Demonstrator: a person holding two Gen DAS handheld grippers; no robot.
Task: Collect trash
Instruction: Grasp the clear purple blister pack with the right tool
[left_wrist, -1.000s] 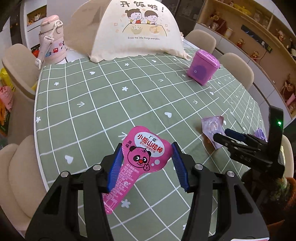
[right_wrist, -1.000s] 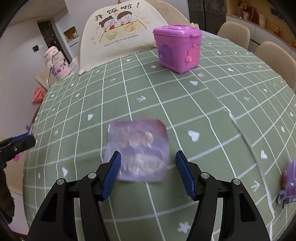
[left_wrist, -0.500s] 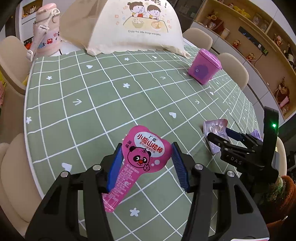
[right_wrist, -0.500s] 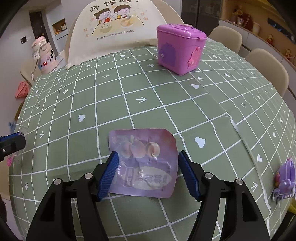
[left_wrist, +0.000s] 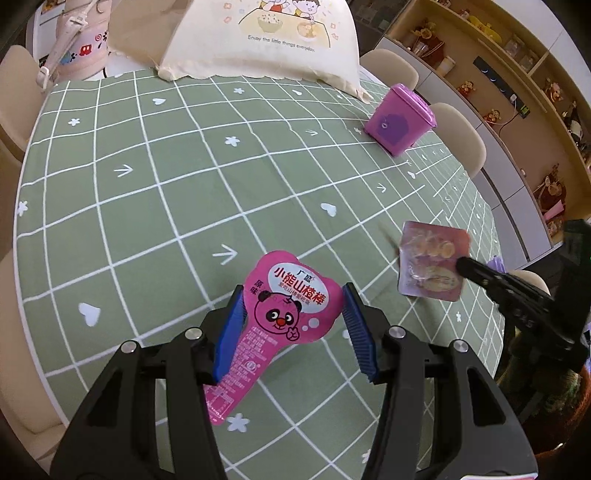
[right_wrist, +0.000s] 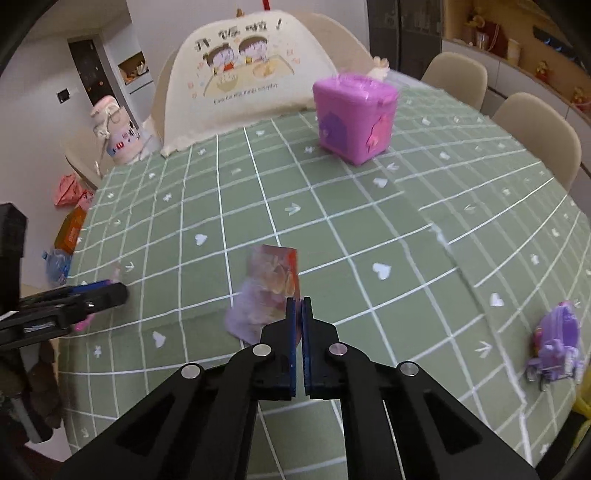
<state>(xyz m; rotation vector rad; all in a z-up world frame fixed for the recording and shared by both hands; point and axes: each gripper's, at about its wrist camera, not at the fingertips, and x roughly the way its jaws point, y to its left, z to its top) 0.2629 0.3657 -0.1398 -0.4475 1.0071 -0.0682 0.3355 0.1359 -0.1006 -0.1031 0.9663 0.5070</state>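
Observation:
A pink bear-print snack wrapper (left_wrist: 284, 310) lies on the green checked tablecloth between the fingers of my left gripper (left_wrist: 293, 325), which is open around it. My right gripper (right_wrist: 299, 308) is shut on a purple translucent wrapper (right_wrist: 267, 291) and holds it tilted up off the cloth; that wrapper also shows in the left wrist view (left_wrist: 432, 264) with the right gripper (left_wrist: 465, 264) on its edge. A small purple toy trash bin (right_wrist: 354, 116) stands at the far side of the table, lid closed; it also shows in the left wrist view (left_wrist: 400, 123).
A cream mesh food cover (right_wrist: 251, 88) stands at the table's back. A pink-white bottle (right_wrist: 114, 134) stands back left. A purple toy vehicle (right_wrist: 554, 343) sits at the right edge. Beige chairs (right_wrist: 535, 136) ring the table. Wooden shelving (left_wrist: 517, 74) stands to the right.
My right gripper has closed on the purple wrapper and lifted it off the cloth. My left gripper has stayed open around the pink wrapper.

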